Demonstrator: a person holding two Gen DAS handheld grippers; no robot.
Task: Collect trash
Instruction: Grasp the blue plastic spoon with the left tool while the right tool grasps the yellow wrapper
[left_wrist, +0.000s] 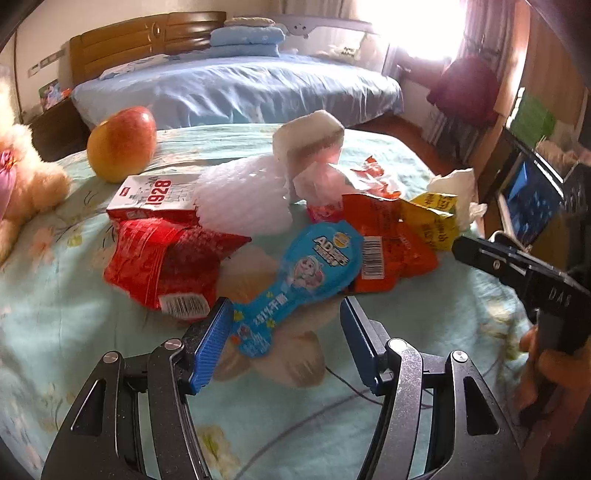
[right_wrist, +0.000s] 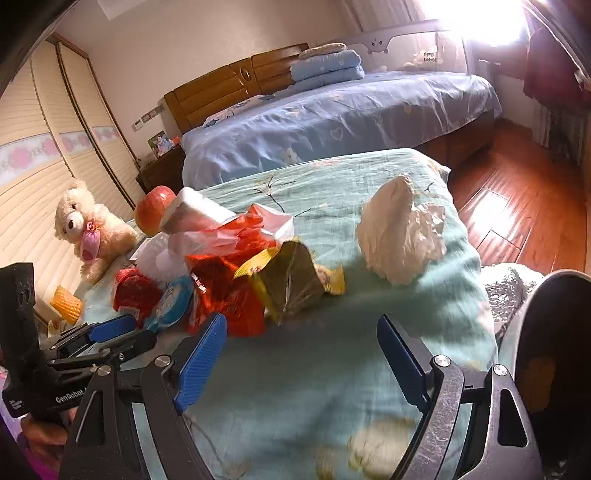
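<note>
A heap of trash lies on the teal floral cloth (left_wrist: 74, 332): a blue AD snack wrapper (left_wrist: 295, 273), a red packet (left_wrist: 166, 258), an orange-red wrapper (left_wrist: 388, 240), a yellow wrapper (left_wrist: 432, 218), white foam pieces (left_wrist: 243, 199) and a crumpled white tissue (right_wrist: 399, 236). My left gripper (left_wrist: 284, 328) is open, its fingers either side of the blue wrapper's near end. My right gripper (right_wrist: 303, 354) is open and empty, just short of the yellow wrapper (right_wrist: 291, 284). The left gripper also shows in the right wrist view (right_wrist: 110, 332).
An apple (left_wrist: 122, 140) and a white 1928 carton (left_wrist: 155, 195) sit behind the heap. A teddy bear (right_wrist: 88, 232) lies at the left. A dark round bin rim (right_wrist: 546, 332) stands at the right edge. A blue bed (right_wrist: 332, 122) and wooden floor lie beyond.
</note>
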